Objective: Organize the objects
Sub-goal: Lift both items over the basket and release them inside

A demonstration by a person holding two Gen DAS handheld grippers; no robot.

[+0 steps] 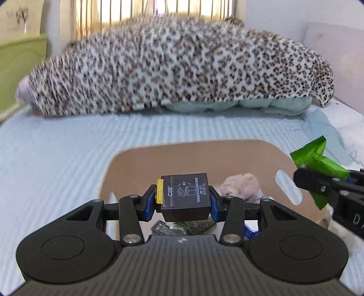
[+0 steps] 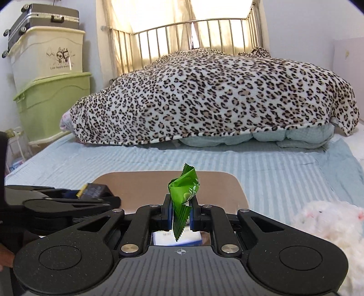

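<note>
My left gripper (image 1: 183, 202) is shut on a small black box (image 1: 185, 197) with a yellow end tab, held over a tan basket (image 1: 127, 164) on the bed. My right gripper (image 2: 180, 215) is shut on a crumpled green snack packet (image 2: 184, 193), also above the basket (image 2: 232, 189). In the left wrist view the right gripper (image 1: 323, 186) and its green packet (image 1: 316, 157) show at the right. In the right wrist view the left gripper with the black box (image 2: 94, 192) shows at the left. Inside the basket lie a pinkish plush (image 1: 241, 186), a blue-white packet (image 2: 177, 238) and other small items.
A leopard-print blanket (image 2: 216, 98) covers a mound across the far bed. The striped light-blue sheet (image 2: 113, 164) surrounds the basket. A white fluffy toy (image 2: 329, 227) lies at the right. Stacked storage bins (image 2: 50, 91) and a suitcase (image 2: 43, 20) stand left.
</note>
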